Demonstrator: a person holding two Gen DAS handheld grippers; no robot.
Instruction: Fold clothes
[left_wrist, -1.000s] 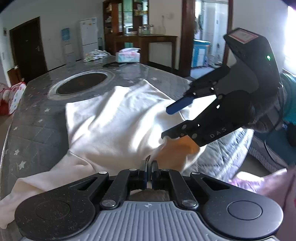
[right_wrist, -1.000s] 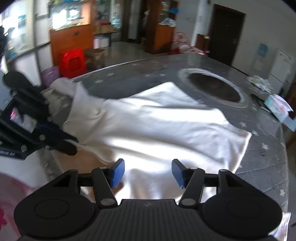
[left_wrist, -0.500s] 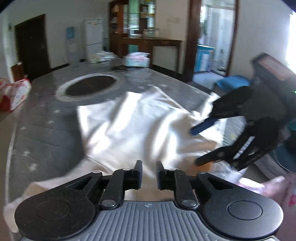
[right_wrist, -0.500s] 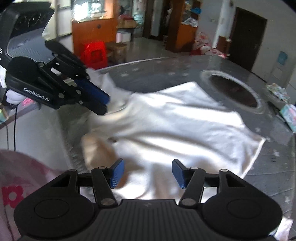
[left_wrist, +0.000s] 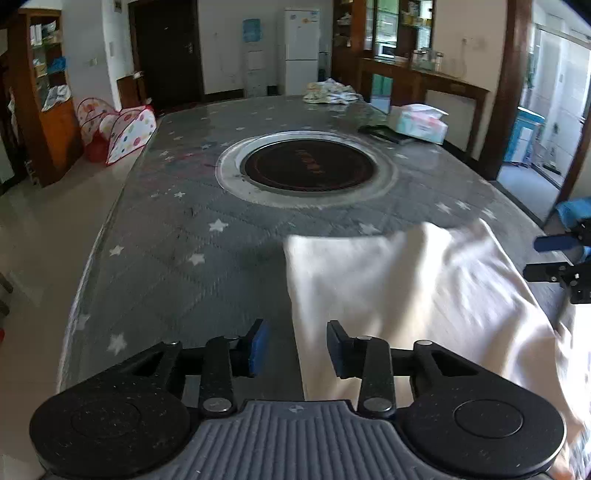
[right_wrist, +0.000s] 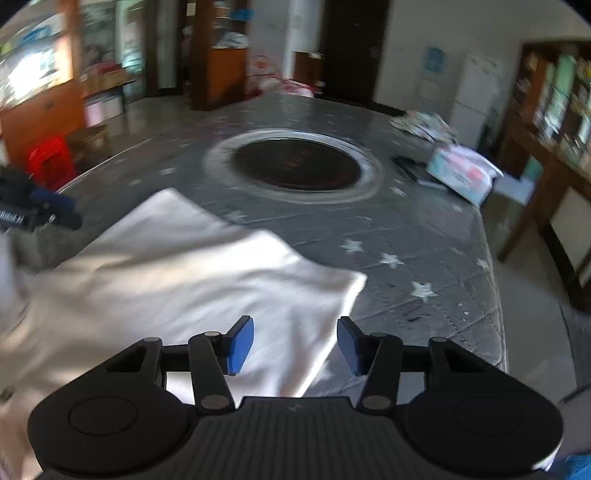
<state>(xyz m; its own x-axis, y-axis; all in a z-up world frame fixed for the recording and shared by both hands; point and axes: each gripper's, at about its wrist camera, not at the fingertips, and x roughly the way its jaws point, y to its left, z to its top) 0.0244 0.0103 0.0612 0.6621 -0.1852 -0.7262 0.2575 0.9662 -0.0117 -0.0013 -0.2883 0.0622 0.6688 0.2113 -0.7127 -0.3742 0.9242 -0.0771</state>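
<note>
A cream-white garment (left_wrist: 413, 295) lies spread on the near end of the grey star-patterned table (left_wrist: 177, 236). My left gripper (left_wrist: 295, 349) hangs open over the garment's left edge, nothing between its blue pads. In the right wrist view the same garment (right_wrist: 177, 280) fills the lower left, and my right gripper (right_wrist: 295, 345) stands open above its right-hand corner. The right gripper's fingers (left_wrist: 554, 243) show at the right border of the left wrist view. The left gripper's dark fingers (right_wrist: 55, 210) show at the left border of the right wrist view.
A round dark burner with a metal ring (left_wrist: 306, 171) sits in the table's middle. A tissue box (left_wrist: 419, 123), a black flat item (left_wrist: 380, 133) and crumpled cloth (left_wrist: 330, 92) lie at the far end. A play tent (left_wrist: 122, 129), red stool (right_wrist: 50, 158) and cabinets surround the table.
My left gripper let go of the garment and opened, then swung left to the garment's left edge. The right gripper swung right to the opposite corner. The garment now lies flatter.
</note>
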